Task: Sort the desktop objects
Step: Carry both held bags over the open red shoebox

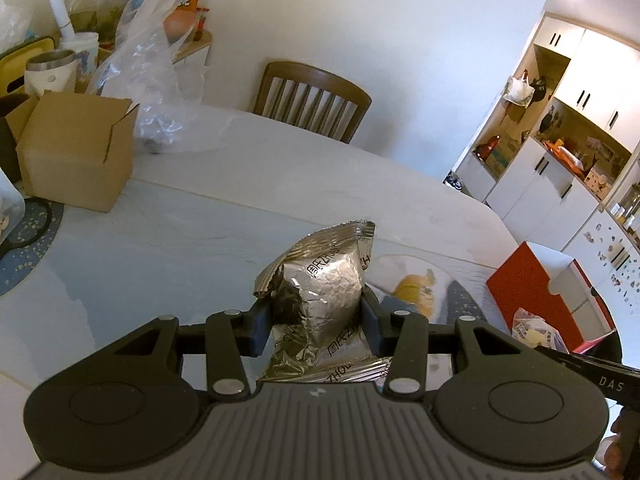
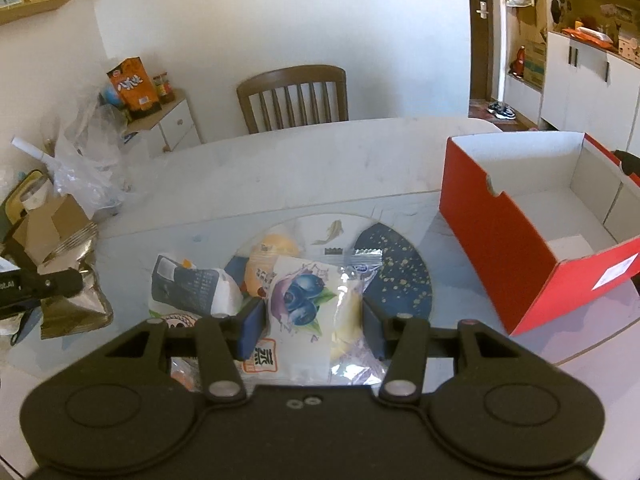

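Observation:
My left gripper (image 1: pixel 316 320) is shut on a crinkled silver foil snack packet (image 1: pixel 324 292), held above the white table (image 1: pixel 240 184). The same foil packet (image 2: pixel 76 296) and left gripper (image 2: pixel 36 284) show at the left edge of the right wrist view. My right gripper (image 2: pixel 314 320) is shut on a clear packet printed with blueberries (image 2: pixel 308 304), lifted over a small heap of snack packets (image 2: pixel 196 288) on a round dark-blue mat (image 2: pixel 400 280). An open red cardboard box (image 2: pixel 520 248) with a white inside stands to the right.
A brown cardboard box (image 1: pixel 76 152), a clear plastic bag (image 1: pixel 152 80) and a steel mug (image 1: pixel 50 70) crowd the table's left side. A wooden chair (image 2: pixel 292 96) stands behind the table. White cabinets (image 1: pixel 560 120) line the right wall.

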The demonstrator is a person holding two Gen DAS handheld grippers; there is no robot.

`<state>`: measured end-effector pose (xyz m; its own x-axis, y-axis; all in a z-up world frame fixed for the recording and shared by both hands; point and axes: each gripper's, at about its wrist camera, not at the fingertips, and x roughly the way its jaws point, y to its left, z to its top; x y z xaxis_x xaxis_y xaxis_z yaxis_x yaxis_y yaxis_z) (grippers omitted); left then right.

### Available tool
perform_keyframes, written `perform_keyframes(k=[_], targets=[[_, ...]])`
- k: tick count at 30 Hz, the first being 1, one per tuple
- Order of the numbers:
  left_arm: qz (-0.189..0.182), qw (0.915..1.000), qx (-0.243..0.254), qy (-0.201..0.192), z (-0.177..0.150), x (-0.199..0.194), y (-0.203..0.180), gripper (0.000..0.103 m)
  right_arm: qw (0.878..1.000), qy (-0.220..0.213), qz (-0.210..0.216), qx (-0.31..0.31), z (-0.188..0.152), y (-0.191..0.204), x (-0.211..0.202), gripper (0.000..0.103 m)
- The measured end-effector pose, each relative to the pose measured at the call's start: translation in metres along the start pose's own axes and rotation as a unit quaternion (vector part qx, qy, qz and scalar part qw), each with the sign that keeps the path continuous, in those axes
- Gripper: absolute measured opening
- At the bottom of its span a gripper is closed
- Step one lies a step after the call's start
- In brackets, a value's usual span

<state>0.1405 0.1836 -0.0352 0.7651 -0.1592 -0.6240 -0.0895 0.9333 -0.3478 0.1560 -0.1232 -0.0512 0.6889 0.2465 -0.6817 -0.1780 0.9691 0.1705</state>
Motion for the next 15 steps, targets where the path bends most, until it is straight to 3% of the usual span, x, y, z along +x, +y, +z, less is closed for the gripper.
perform_keyframes(k=[15], targets=[[-0.023,0.9983,0.045,0.028,-0.019,0.007,-0.111,0.045,0.999,-0.012,0.038,-0.020,0.027,-0.082,-0.039,0.051]])
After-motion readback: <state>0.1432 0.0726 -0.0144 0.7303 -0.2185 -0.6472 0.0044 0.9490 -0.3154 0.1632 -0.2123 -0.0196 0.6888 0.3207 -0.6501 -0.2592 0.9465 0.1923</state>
